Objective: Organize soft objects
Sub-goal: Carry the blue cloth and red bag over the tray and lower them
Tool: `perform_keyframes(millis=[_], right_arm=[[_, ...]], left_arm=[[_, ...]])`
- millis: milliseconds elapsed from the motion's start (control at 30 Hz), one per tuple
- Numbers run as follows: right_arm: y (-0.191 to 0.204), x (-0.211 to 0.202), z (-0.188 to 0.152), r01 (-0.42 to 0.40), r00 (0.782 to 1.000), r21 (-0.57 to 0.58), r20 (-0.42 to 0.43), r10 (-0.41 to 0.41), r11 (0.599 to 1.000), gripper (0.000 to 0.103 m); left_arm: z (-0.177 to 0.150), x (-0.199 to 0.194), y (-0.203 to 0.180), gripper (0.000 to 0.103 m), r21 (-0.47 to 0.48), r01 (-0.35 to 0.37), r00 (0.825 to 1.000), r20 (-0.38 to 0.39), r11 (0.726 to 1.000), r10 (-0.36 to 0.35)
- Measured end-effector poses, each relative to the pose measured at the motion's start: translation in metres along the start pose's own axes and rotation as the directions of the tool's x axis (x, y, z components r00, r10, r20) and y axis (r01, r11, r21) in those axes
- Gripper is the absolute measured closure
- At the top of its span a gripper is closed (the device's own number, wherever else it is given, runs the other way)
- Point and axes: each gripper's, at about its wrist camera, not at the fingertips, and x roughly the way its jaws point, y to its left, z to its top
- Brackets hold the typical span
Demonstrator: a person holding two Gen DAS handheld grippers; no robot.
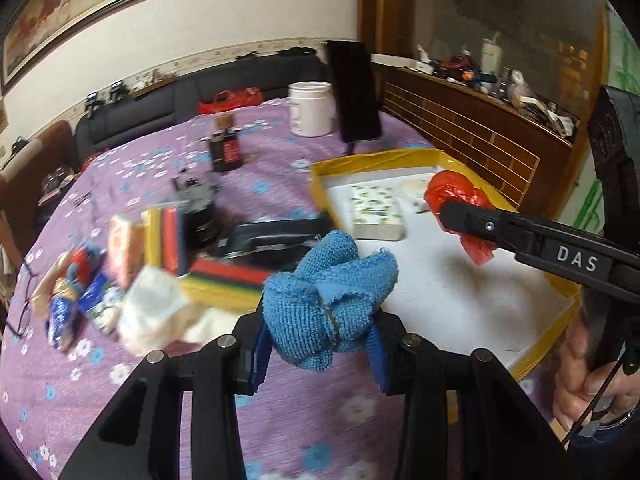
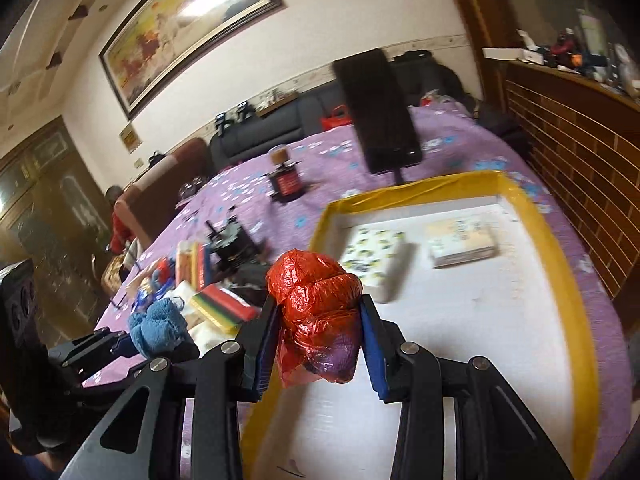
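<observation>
Blue cloth (image 1: 328,300) in left tongs (image 1: 320,354), red bag (image 2: 316,312) in right tongs (image 2: 316,354) (two tissue packs (image 2: 374,258) in tray (image 2: 560,248)).

soft daylight, glare on the framed painting (image 2: 192,12), motion blur, fisheye-bent edges.

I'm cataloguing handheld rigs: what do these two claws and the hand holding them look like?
Both the left claw and right claw are black linkage frames with silver pivot pins and blue ribbed pads. The right one carries white "DAS" lettering. A thin dark cable runs by the person's hand.
</observation>
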Motion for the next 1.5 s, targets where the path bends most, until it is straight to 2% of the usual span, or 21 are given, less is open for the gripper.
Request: perform_keyframes(millis=[267, 400, 567, 900, 1367, 1433, 1500], right_arm=[[-0.036, -0.009, -0.005, 0.059, 0.998, 0.038, -0.019, -0.058, 0.998, 0.061], [-0.048, -0.011, -0.009, 0.097, 0.995, 0.037, -0.041, -0.096, 0.995, 0.061], [-0.058, -0.006, -0.015, 0.109, 0.992, 0.039, -0.075, -0.106, 0.993, 0.061], [-0.065, 0.006, -0.021, 0.138, 0.985, 0.028, -0.110, -0.135, 0.990, 0.061], [-0.067, 0.011, -0.023, 0.159, 0.980, 0.034, -0.126, -0.154, 0.987, 0.060], [-0.067, 0.011, -0.023, 0.165, 0.979, 0.036, -0.130, -0.159, 0.986, 0.059], [-0.066, 0.011, -0.023, 0.170, 0.977, 0.040, -0.134, -0.164, 0.985, 0.049]], left_arm=[[-0.005, 0.028, -0.051, 0.064, 0.073, 0.059, 0.997, -0.051, 0.996, -0.055], [-0.007, 0.039, -0.065, 0.064, 0.088, 0.075, 0.995, -0.071, 0.993, -0.069], [-0.008, 0.053, -0.076, 0.064, 0.091, 0.089, 0.992, -0.099, 0.992, -0.080], [-0.013, 0.064, -0.086, 0.063, 0.108, 0.097, 0.987, -0.140, 0.989, -0.081], [-0.016, 0.065, -0.090, 0.062, 0.129, 0.110, 0.987, -0.134, 0.986, -0.092], [-0.015, 0.064, -0.090, 0.058, 0.129, 0.114, 0.986, -0.134, 0.985, -0.096], [-0.016, 0.062, -0.091, 0.054, 0.133, 0.114, 0.987, -0.129, 0.984, -0.097]])
